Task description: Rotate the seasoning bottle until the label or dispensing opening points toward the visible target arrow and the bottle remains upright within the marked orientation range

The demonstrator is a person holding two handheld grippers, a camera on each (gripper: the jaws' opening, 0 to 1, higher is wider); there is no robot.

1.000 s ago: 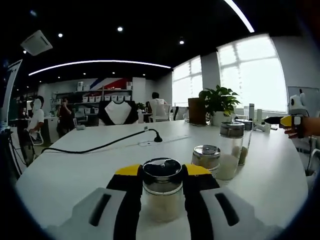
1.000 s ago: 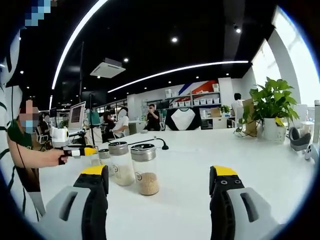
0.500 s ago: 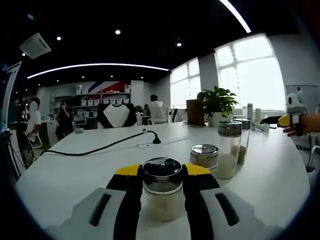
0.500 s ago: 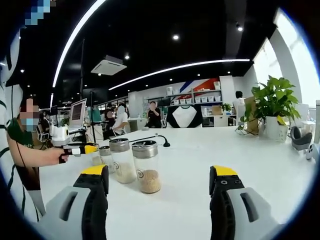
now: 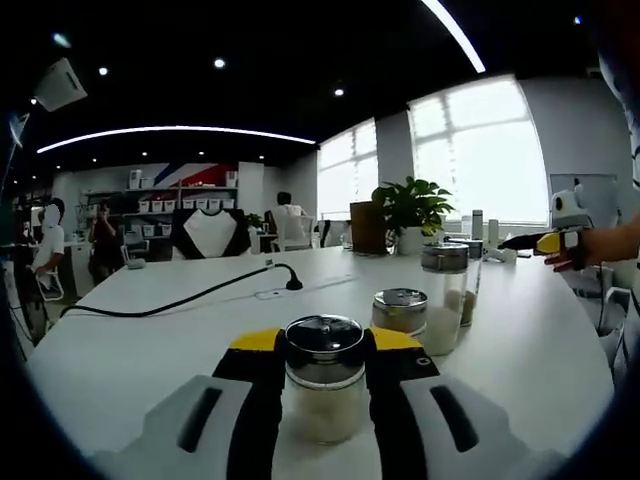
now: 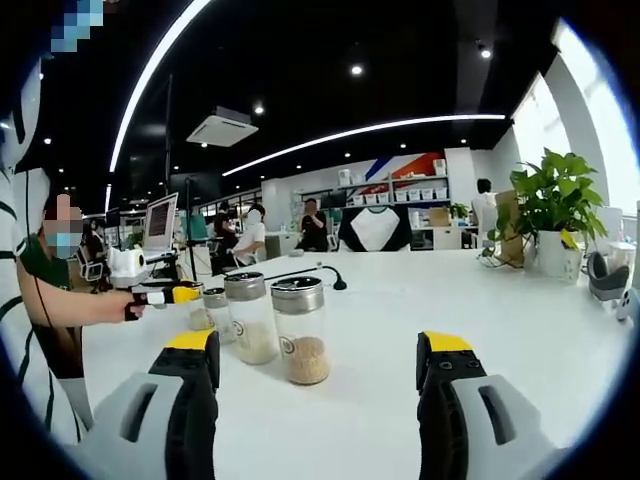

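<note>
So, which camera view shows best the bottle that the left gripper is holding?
The left gripper view: the held bottle stands large between the left gripper jaws, metal lid and pale contents clear. In the right gripper view, that gripper is small and far, and the bottle in it is hard to tell.

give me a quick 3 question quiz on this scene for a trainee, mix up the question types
1. True or false: the left tool is shut on the short clear glass seasoning bottle with the shiny metal lid.
2. Multiple choice: in the right gripper view, the tall clear glass bottle holding tan grains stands
A. between the right tool's jaws
B. on the white table, ahead of the open right tool
C. on its side
3. Fill in: the black cable lies across the ____.

Key
1. True
2. B
3. white table
</note>
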